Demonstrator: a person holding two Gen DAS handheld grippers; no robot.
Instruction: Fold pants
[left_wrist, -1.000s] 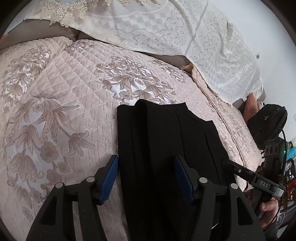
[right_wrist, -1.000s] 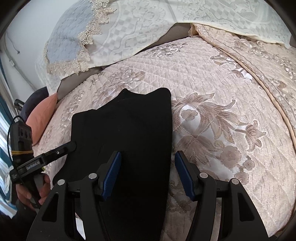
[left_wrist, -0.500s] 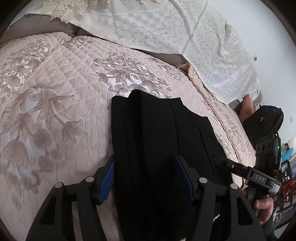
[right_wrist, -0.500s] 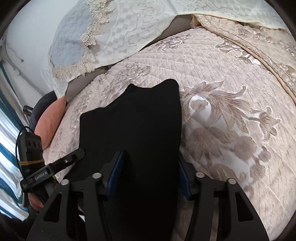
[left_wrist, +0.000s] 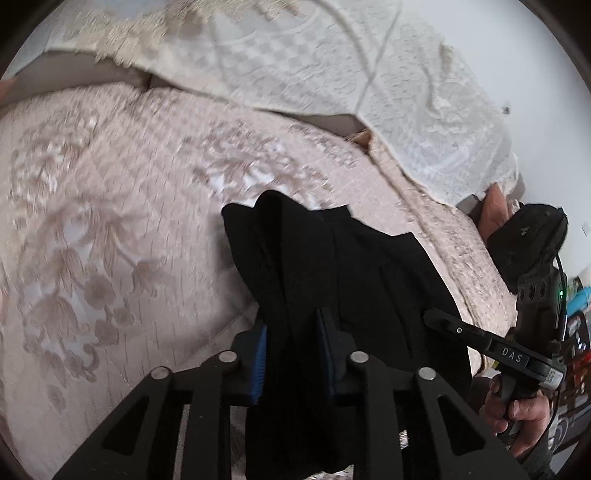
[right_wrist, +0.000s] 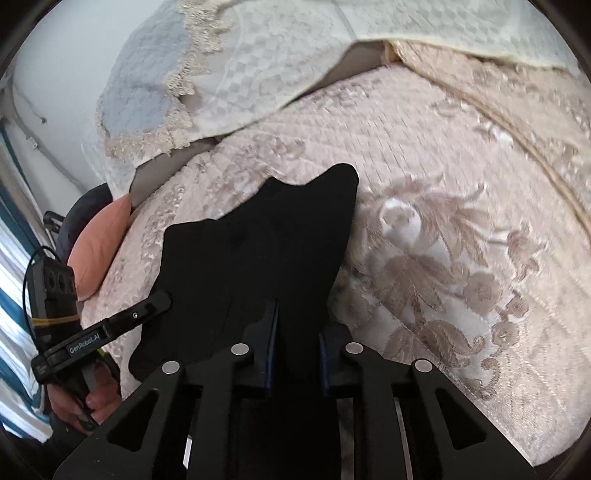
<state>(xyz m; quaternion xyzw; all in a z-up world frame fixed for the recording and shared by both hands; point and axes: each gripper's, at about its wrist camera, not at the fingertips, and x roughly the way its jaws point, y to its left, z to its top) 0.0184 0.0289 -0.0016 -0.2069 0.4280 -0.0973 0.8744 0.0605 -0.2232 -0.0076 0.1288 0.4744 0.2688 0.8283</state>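
Black pants (left_wrist: 332, 273) lie on a pink quilted bedspread (left_wrist: 110, 221), their far end pointing to the pillows. My left gripper (left_wrist: 291, 332) is shut on the near left edge of the pants, which bunch up between the blue pads. My right gripper (right_wrist: 295, 332) is shut on the near right edge of the pants (right_wrist: 266, 251). Each gripper shows in the other's view: the right one (left_wrist: 480, 336) at the right, the left one (right_wrist: 107, 328) at the left.
White lace pillows (left_wrist: 332, 66) lie across the head of the bed; they also show in the right wrist view (right_wrist: 229, 74). An orange cushion (right_wrist: 99, 243) and a dark bag (left_wrist: 528, 240) sit past the bed's side edge. A striped curtain (right_wrist: 14, 332) hangs there.
Both grippers have gone from open around the pants' near edge to shut on the cloth. The near edge of the pants now bunches and lifts a little.
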